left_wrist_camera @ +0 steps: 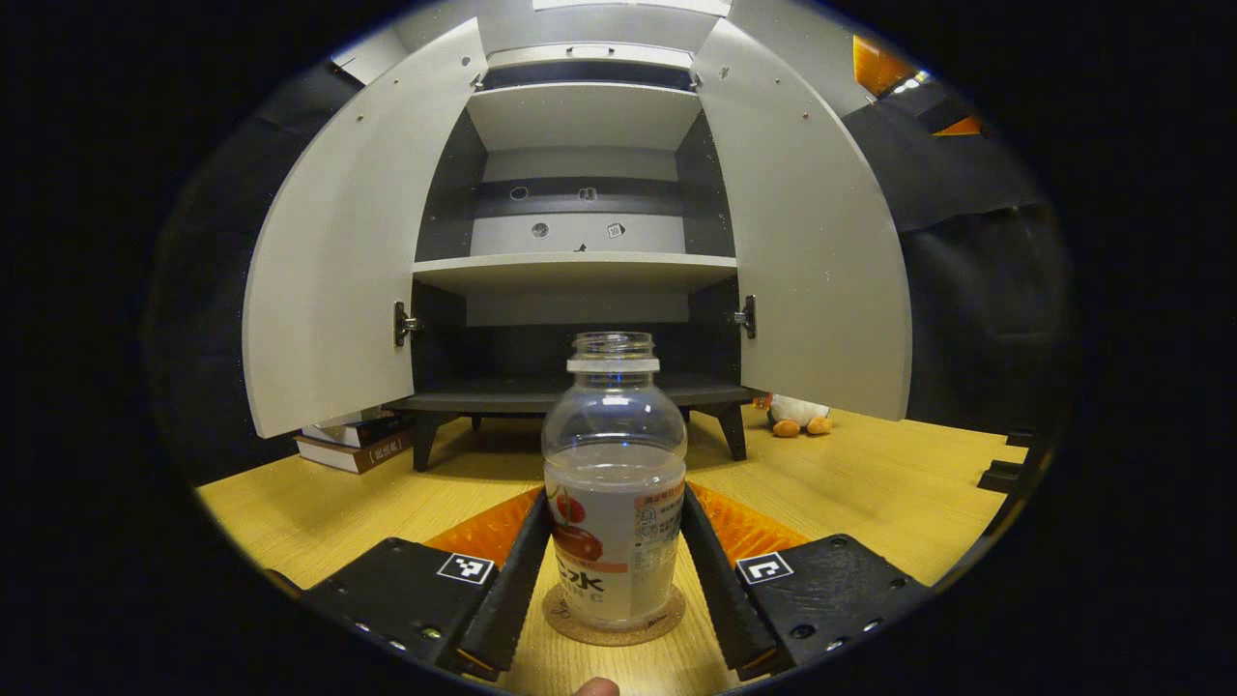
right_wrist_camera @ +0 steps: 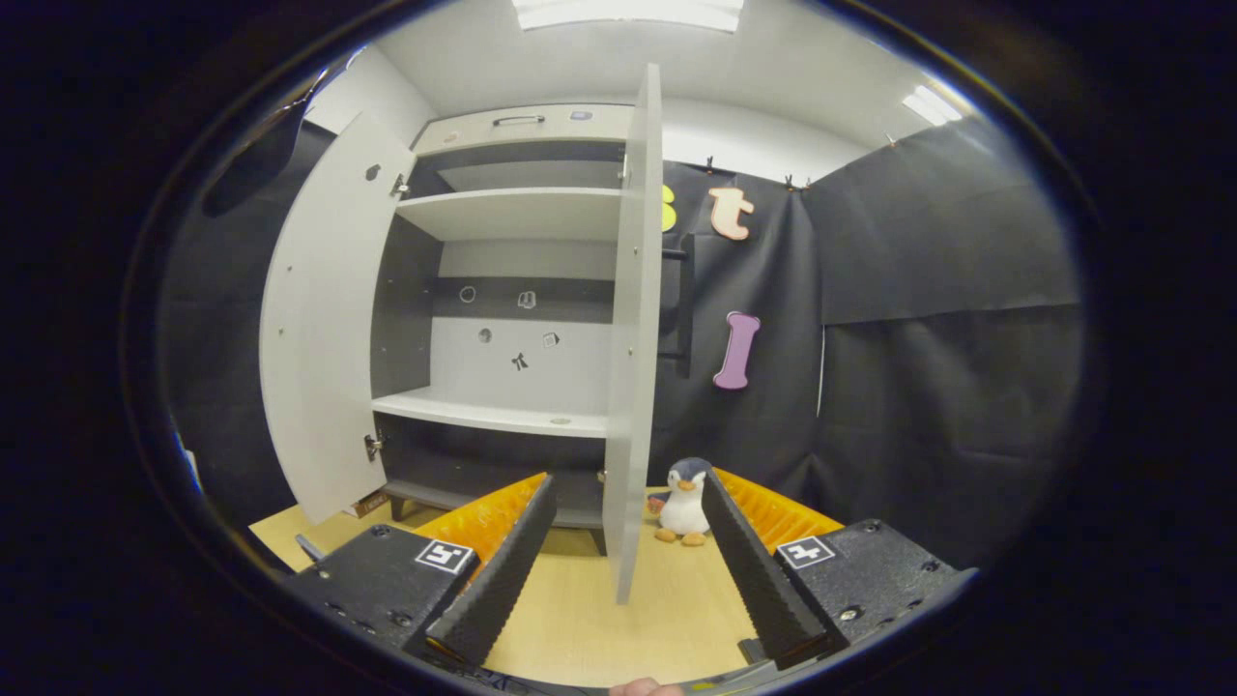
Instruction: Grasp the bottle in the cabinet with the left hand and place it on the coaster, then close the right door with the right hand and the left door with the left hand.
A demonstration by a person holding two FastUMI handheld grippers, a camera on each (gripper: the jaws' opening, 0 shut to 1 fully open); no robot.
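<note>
The bottle (left_wrist_camera: 615,483) stands upright on the round cork coaster (left_wrist_camera: 615,623) on the bench (left_wrist_camera: 870,483), directly between the fingers of the left tongs (left_wrist_camera: 615,570). Those fingers flank the bottle's labelled lower half and appear to touch it on both sides — a grasp that looks not yet let go, though how firmly they press cannot be told from the left gripper view. Beyond the tongs, the cabinet (left_wrist_camera: 580,261) stands with both doors swung wide and its shelves bare.

In the right gripper view the right tongs (right_wrist_camera: 623,580) are spread apart and hold nothing. The edge of the right door (right_wrist_camera: 633,338) hangs almost straight ahead of them, between the two fingers but farther off, not touched. The left door (right_wrist_camera: 324,329) stands open to the left of these tongs. A toy penguin (right_wrist_camera: 684,501) sits on the bench just past the right finger, beside the door's lower edge.

By these pictures the first part of the job is all but done — bottle out of the cabinet and set on its coaster. What remains, it seems, is releasing the bottle, then pushing the right door shut and the left door after it.
</note>
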